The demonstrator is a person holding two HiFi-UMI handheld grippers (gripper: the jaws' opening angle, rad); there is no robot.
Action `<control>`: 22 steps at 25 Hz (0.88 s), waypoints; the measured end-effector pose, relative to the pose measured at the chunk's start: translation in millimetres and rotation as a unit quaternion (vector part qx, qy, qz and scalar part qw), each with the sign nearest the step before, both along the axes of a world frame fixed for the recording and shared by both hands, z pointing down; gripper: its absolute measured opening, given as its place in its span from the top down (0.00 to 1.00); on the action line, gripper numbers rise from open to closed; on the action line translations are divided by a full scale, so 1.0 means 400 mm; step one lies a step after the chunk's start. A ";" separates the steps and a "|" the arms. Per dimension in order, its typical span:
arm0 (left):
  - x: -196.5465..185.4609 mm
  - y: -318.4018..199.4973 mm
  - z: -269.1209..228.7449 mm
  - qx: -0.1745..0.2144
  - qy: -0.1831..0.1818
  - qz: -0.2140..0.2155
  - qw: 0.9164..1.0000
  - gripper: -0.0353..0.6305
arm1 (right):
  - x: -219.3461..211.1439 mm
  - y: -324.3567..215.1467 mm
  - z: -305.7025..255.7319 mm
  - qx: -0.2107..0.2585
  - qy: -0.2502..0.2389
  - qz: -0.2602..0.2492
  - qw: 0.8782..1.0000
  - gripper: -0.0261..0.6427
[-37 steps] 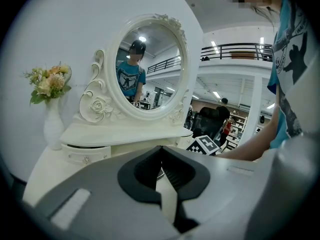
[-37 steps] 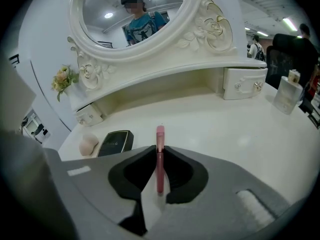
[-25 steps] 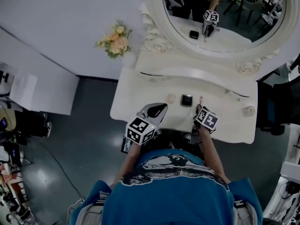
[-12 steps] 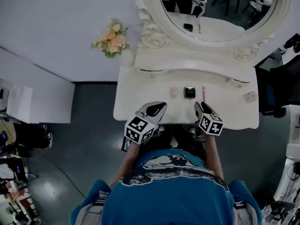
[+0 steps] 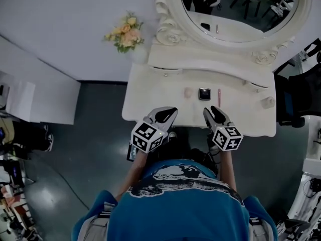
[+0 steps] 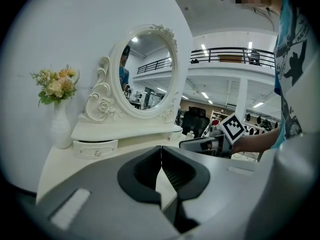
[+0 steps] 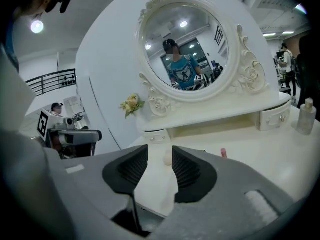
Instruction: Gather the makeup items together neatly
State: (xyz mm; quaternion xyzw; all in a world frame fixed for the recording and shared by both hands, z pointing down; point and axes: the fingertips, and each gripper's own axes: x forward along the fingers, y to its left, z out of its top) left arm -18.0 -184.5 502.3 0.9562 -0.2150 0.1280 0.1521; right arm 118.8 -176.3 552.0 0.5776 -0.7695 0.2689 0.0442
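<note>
Three makeup items lie in a row near the middle of the white dressing table (image 5: 150, 92): a small beige sponge (image 5: 188, 92), a black square compact (image 5: 204, 94) and a thin pink stick (image 5: 219, 97). My left gripper (image 5: 170, 112) hovers at the table's front edge, left of the row, its jaws shut and empty (image 6: 160, 151). My right gripper (image 5: 208, 112) hangs at the front edge just below the compact, open with nothing between its pads (image 7: 160, 164). Past its jaws I see the sponge (image 7: 167, 157) and the pink stick (image 7: 223, 153).
An oval mirror (image 5: 235, 9) in a carved frame stands at the back above a raised shelf with small drawers. A vase of flowers (image 5: 125, 34) sits at the back left. A small clear bottle (image 5: 267, 103) stands at the table's right end (image 7: 306, 116). Dark floor surrounds the table.
My right gripper has drawn back from the pink stick to the table's front edge; the stick lies on the table. The left gripper has barely moved.
</note>
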 end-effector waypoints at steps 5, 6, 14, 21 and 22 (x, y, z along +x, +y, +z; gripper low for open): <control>0.014 0.030 -0.016 0.003 0.006 -0.009 1.000 0.93 | -0.010 0.041 -0.055 0.025 0.022 -0.031 0.999 0.73; 0.024 0.040 -0.020 0.004 0.007 -0.009 1.000 0.93 | -0.010 0.051 -0.065 0.029 0.026 -0.039 0.998 0.73; 0.130 0.182 -0.039 0.004 0.008 0.018 1.000 0.93 | -0.011 0.164 -0.114 0.057 0.039 -0.089 0.994 0.76; 0.139 0.300 -0.035 -0.002 -0.002 0.000 1.000 0.93 | -0.021 0.256 -0.120 0.066 0.034 -0.124 0.989 0.86; 0.136 0.314 -0.031 -0.002 -0.003 -0.004 1.000 0.93 | -0.024 0.270 -0.116 0.066 0.034 -0.129 0.989 0.87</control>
